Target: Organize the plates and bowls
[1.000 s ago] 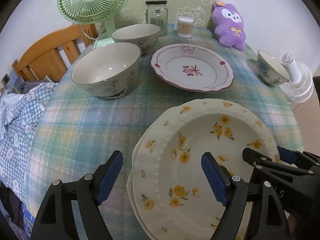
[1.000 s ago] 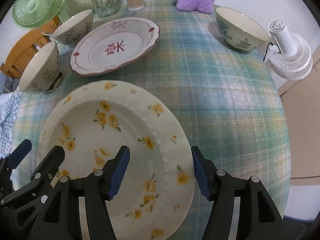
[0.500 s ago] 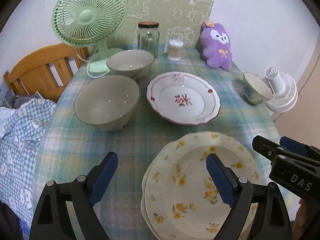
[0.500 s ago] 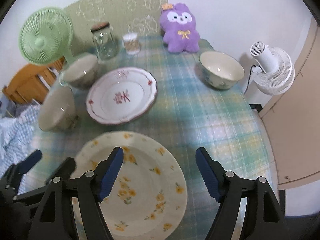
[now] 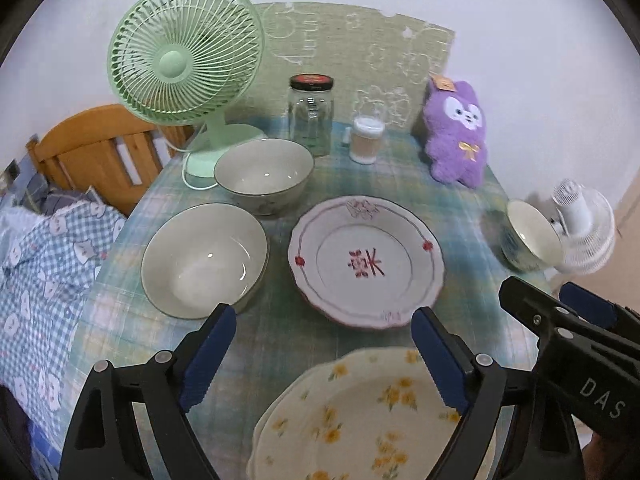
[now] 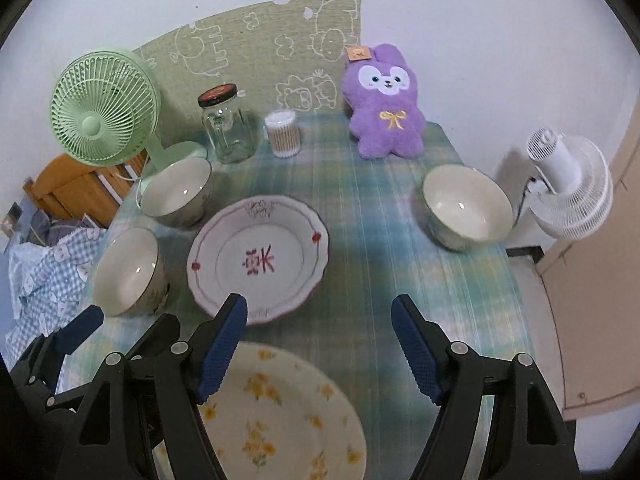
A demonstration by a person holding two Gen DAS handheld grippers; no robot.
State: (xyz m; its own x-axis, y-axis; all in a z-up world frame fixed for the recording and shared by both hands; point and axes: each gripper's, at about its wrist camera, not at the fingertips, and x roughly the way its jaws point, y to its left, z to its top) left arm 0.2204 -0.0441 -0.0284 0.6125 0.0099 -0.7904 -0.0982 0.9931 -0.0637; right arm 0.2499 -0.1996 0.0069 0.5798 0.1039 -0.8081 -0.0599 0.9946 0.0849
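Left wrist view. Your left gripper (image 5: 320,356) hangs over the near part of the checked tablecloth (image 5: 400,176), jaws spread wide and holding nothing. Items, near to far:
- Yellow-flowered plates (image 5: 360,420): a stack of two, at the near edge, partly behind the right blue pad (image 5: 438,360).
- Red-trimmed plate (image 5: 366,260): mid-table, just beyond the stack, apart from it.
- Near bowl (image 5: 204,258): left of the red-trimmed plate, close beside it.
- Far bowl (image 5: 264,174): behind the near bowl, just in front of the green fan (image 5: 186,58).
- Small bowl (image 5: 528,236): alone at the right edge, beside the white fan (image 5: 584,224).
- Far row: glass jar (image 5: 311,114), cotton swab tub (image 5: 366,140), purple plush toy (image 5: 456,132).
- Wooden chair (image 5: 96,152): off the table, left.
- Your right gripper (image 5: 568,320) enters from the right.

Right wrist view. Your right gripper (image 6: 318,350) also hangs with jaws fully parted, empty. Items:
- Yellow-flowered plates (image 6: 280,412): under the left pad (image 6: 222,348), near edge.
- Red-trimmed plate (image 6: 258,258): centre, left of the gap between the fingers.
- Near bowl (image 6: 128,272) and far bowl (image 6: 176,192): left side, one behind the other.
- Small bowl (image 6: 466,206): right side, well apart from the other crockery.
- Your left gripper (image 6: 88,340) shows at the lower left.
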